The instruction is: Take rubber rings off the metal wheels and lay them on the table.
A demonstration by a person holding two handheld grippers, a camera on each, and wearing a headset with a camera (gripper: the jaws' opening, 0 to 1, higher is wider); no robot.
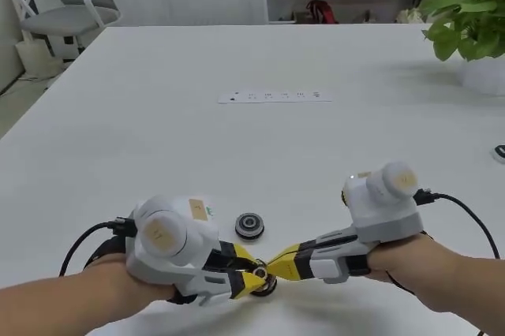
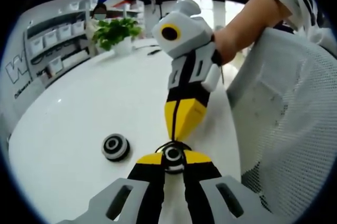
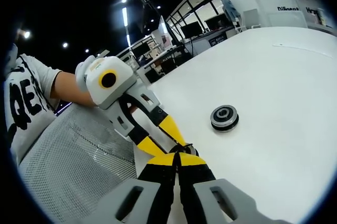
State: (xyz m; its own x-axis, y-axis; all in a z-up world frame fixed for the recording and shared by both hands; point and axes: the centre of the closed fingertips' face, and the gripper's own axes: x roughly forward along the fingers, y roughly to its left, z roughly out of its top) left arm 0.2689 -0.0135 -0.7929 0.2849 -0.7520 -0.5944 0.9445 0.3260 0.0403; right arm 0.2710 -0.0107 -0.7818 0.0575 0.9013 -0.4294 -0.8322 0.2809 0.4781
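I am clamping my left gripper point(image 1: 252, 275) fingers on one metal wheel point(image 2: 172, 154), one yellow tip on each side of it. Its round face is turning toward my left gripper view, so its axle is running roughly along my left fingers. It is showing a pale hub inside dark metal, with a thin black rubber ring point(image 2: 159, 148) arcing round the rim.

My right gripper point(image 3: 179, 156) is coming at it head-on, nose to nose with the left. Its fingers are pressing together tip to tip right at the wheel's rim. I cannot tell whether the ring is actually caught between them.

I am holding the wheel low over the near edge of the worktop point(image 1: 237, 154), close to my body. A second wheel point(image 1: 249, 225) is lying flat just beyond the fingers, axle pointing up, with black bands round a light centre.

Past it the white surface is running open. A power strip point(image 1: 274, 97) is lying well away in the middle, and a plant point(image 1: 465, 5) is standing at the far right corner.
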